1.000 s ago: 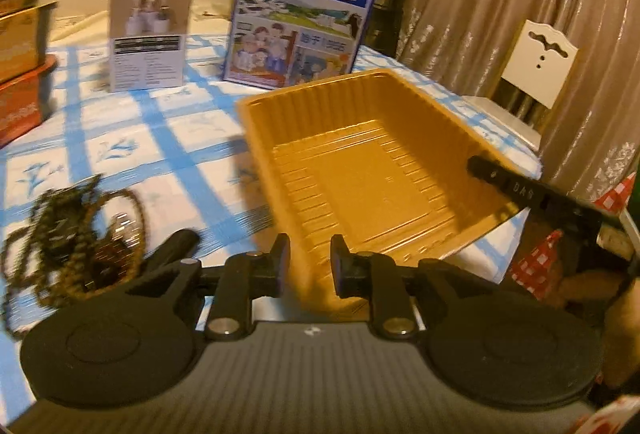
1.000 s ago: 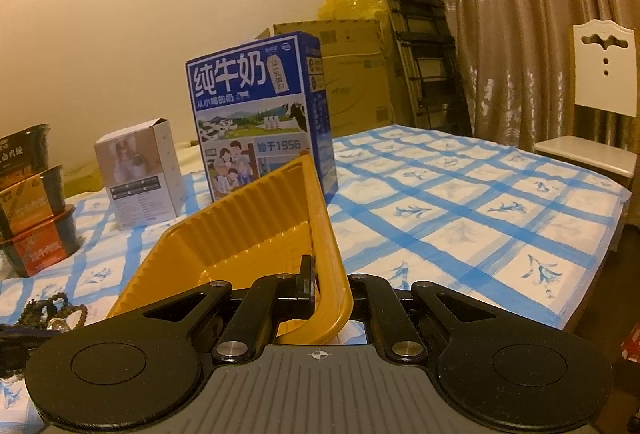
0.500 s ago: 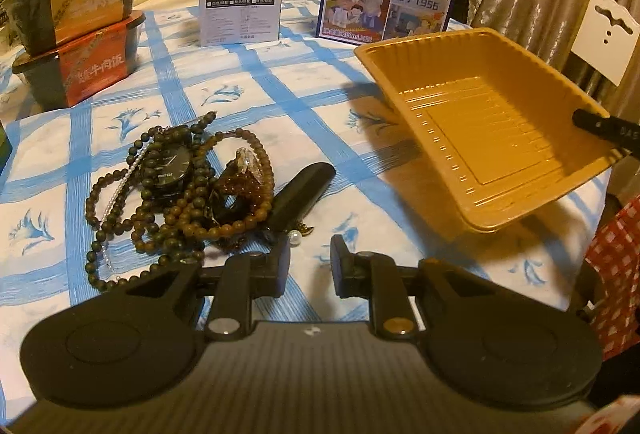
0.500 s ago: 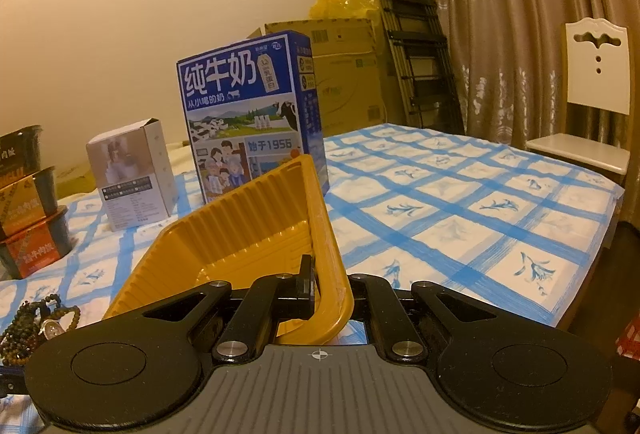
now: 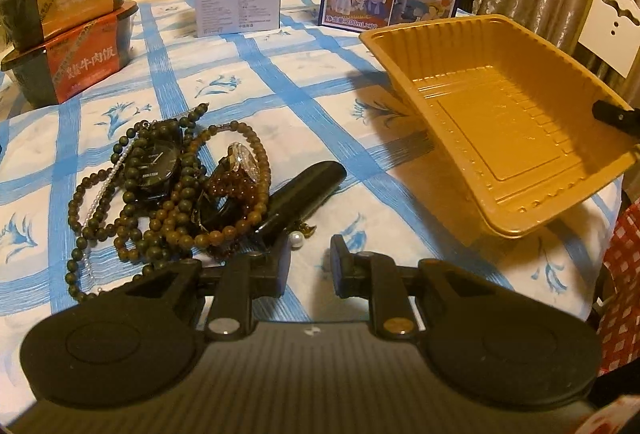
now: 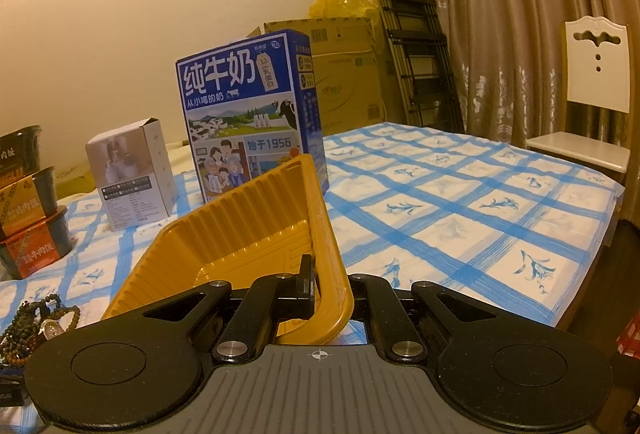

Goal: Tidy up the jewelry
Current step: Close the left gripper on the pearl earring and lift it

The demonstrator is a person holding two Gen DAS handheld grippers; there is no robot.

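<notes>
Left wrist view: jewelry heap (image 5: 172,194) of beads and watches near table's (image 5: 304,82) left edge, unsorted; yellow tray (image 5: 496,122) apparently empty, tilted at right edge, clamped by right gripper (image 6: 332,290); left gripper (image 5: 308,262) slightly parted, holding nothing.

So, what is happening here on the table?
A person holds a gripper in each hand. The right gripper is shut on the rim of the yellow tray, holding it tilted. The left gripper, jaws slightly apart and empty, hovers near the pile of bead necklaces and watches. The tray is empty.
</notes>
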